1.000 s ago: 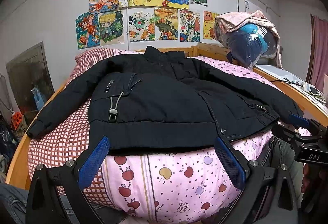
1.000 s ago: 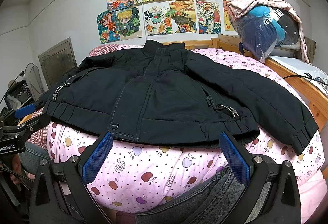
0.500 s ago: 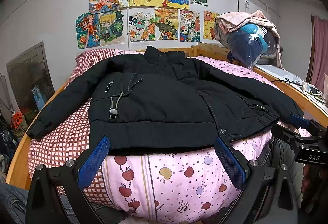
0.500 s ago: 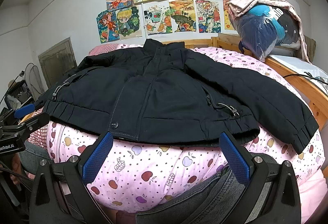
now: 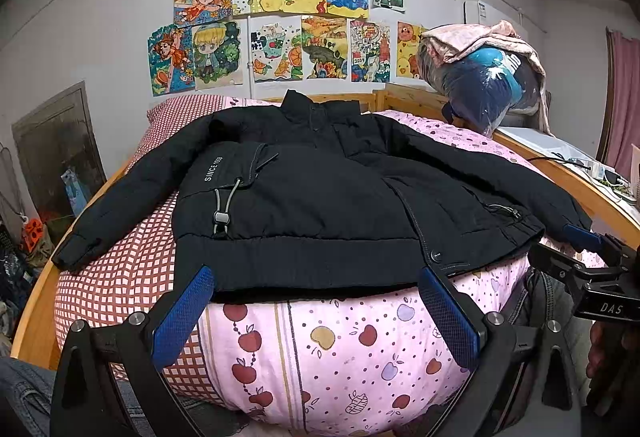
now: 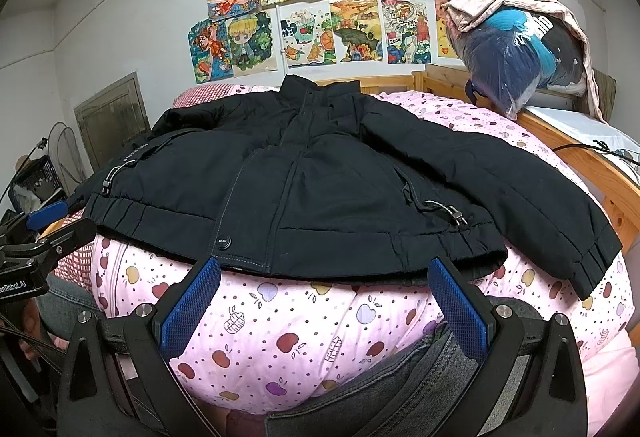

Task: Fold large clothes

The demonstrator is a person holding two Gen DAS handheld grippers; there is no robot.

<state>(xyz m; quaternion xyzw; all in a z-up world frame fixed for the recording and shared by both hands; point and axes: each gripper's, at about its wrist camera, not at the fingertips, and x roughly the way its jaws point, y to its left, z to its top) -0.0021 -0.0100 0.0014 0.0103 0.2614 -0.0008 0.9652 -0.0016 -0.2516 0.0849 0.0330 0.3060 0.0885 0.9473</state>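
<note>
A black padded jacket (image 5: 320, 193) lies spread flat, front up, on the bed, sleeves out to both sides, collar toward the wall; it also shows in the right wrist view (image 6: 340, 189). My left gripper (image 5: 316, 313) is open and empty, just short of the jacket's hem on its left half. My right gripper (image 6: 324, 301) is open and empty, just below the hem near the snap button (image 6: 223, 242). The right gripper also shows at the right edge of the left wrist view (image 5: 576, 257), and the left gripper at the left edge of the right wrist view (image 6: 48, 225).
The bed has a pink apple-print quilt (image 5: 340, 341) and a red checked cover (image 5: 120, 277). A wooden bed rail (image 6: 592, 165) runs along the right, with a bagged bundle of clothes (image 6: 520, 57) on it. Drawings (image 5: 280, 25) hang on the wall.
</note>
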